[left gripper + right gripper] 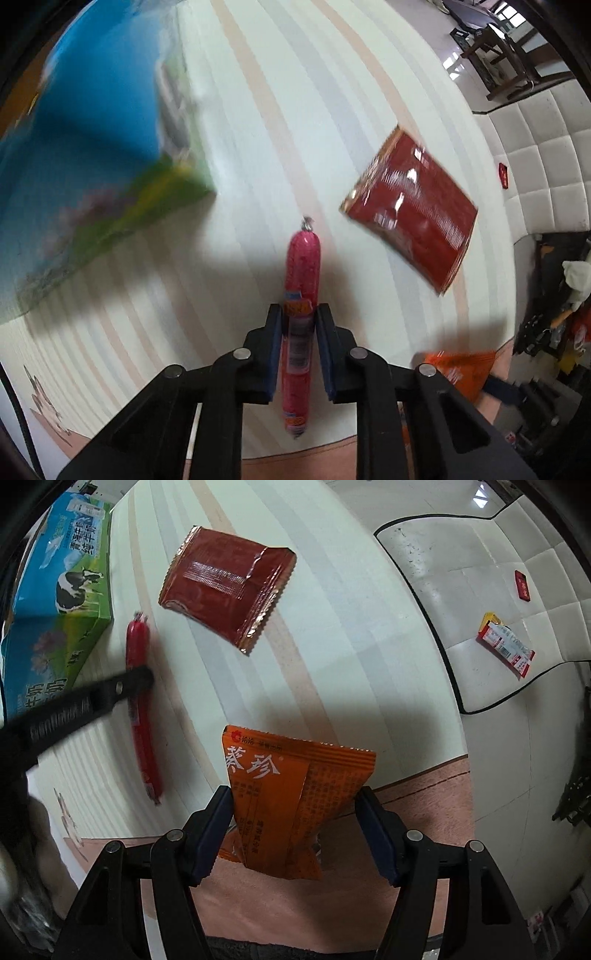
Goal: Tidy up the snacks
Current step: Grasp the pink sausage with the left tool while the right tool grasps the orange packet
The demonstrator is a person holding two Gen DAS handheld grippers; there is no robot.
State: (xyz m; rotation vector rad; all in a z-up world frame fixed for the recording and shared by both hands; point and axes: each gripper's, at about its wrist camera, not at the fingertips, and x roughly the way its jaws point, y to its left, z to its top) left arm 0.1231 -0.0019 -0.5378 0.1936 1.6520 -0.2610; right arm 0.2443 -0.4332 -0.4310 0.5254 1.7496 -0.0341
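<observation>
- Clamped lengthways between the two black fingers of the left gripper (298, 321) is a long pink-red sausage stick in shiny plastic casing (302, 273); the jaws are closed on its lower middle, so both ends stick out free and its crimped tip points forward over the table.
- Similarly, the right gripper (293, 808) has its jaws pressed against both side edges of a crinkled orange foil snack packet with white characters (291, 797), holding it upright, probably so it can be carried without sliding.
- Flat on the pale striped tablecloth (258, 110), a dark red foil sachet with serrated ends (229, 587) lies apart from both grippers, not yet gripped.
- Beside the sausage stands a blue-and-green printed carton with a cow picture (62, 590), likely where the snacks get gathered, though its opening is not visible.
</observation>
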